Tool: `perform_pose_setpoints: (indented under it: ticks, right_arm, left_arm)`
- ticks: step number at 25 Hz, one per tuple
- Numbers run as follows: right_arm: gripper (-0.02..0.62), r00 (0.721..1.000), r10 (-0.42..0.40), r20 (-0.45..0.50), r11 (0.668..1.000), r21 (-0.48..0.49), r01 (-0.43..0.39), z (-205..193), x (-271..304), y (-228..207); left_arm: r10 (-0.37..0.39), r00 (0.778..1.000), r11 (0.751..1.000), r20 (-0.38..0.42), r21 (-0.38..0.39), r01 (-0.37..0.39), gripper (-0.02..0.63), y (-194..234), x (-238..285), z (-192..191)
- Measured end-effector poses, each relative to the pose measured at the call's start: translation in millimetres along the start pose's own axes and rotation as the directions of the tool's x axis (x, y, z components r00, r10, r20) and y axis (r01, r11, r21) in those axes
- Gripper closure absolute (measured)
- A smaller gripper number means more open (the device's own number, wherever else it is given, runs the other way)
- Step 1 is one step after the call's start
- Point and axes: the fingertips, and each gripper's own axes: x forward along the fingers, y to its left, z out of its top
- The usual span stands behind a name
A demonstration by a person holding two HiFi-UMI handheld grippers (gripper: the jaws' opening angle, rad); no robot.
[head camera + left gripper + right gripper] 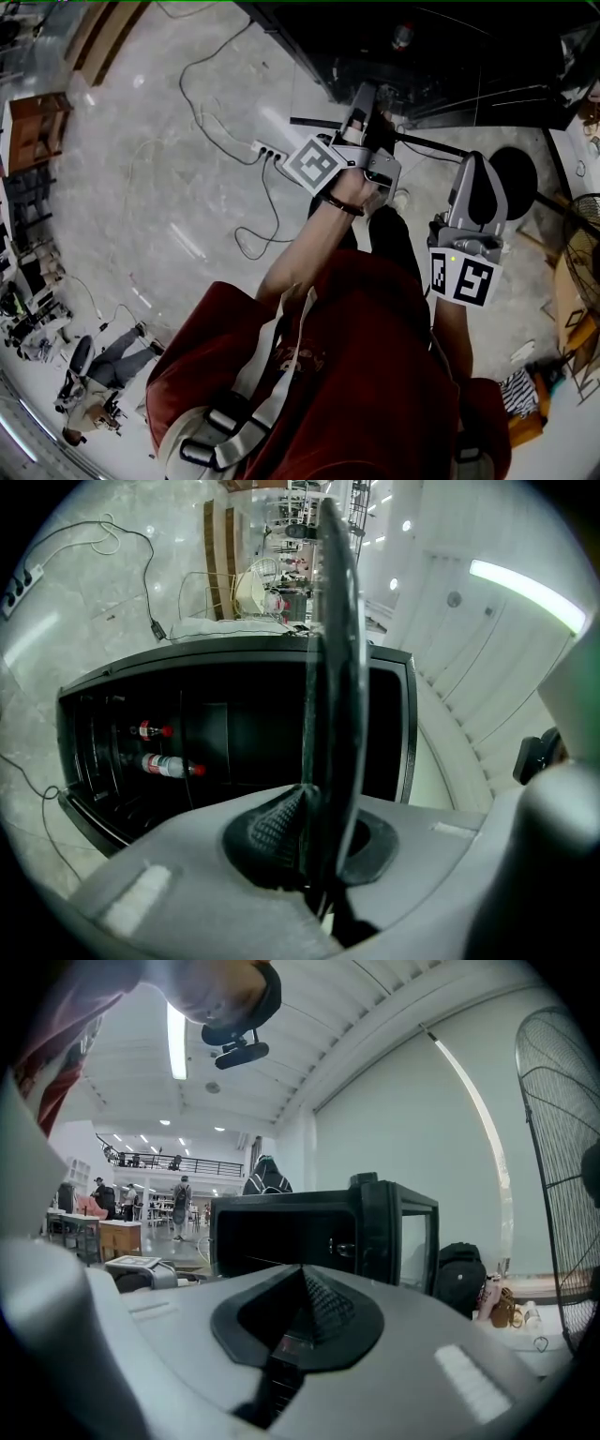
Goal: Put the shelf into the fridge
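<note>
**Shelf pinched by one edge, short of the open fridge**

The left hand-held gripper (309, 803) is clamped on the rim of the shelf (336, 649), which shows edge-on as a thin dark band running away from the jaws. The right hand-held gripper (305, 1274) has its jaws together on nothing. The shelf looks like a thin, stiff pane with a dark rim, possibly glass. If so, it would be smooth, easy to slip and easy to chip, and held at one edge it would lever hard on the pads. A second hold on the rim farther along, not on the bare pane, seems wise. Beyond it the fridge (234, 724) stands open and dark, with bottles (167, 765) inside. The shelf is not yet in it.
</note>
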Motion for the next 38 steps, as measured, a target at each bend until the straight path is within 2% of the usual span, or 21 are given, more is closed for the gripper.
perform_pose_setpoints:
  ticks: [20, 27, 38]
  right_arm:
    - [0.597, 1.0, 0.009, -0.02, 1.0, -0.018, -0.01, -7, 1, 7]
    - [0.597, 1.0, -0.002, -0.018, 1.0, -0.019, 0.002, -6, -1, 8]
    - [0.597, 1.0, -0.018, -0.019, 1.0, -0.024, 0.017, -3, -5, 9]
  left_arm:
    - [-0.048, 0.998, 0.999, 0.03, -0.02, 0.048, 0.589, 15, 50, 12]
    - [-0.008, 0.999, 1.0, 0.041, -0.006, 0.009, 0.588, 26, 67, 18]
    - [-0.02, 0.999, 0.999, 0.049, 0.035, 0.019, 0.588, 23, 101, 27]
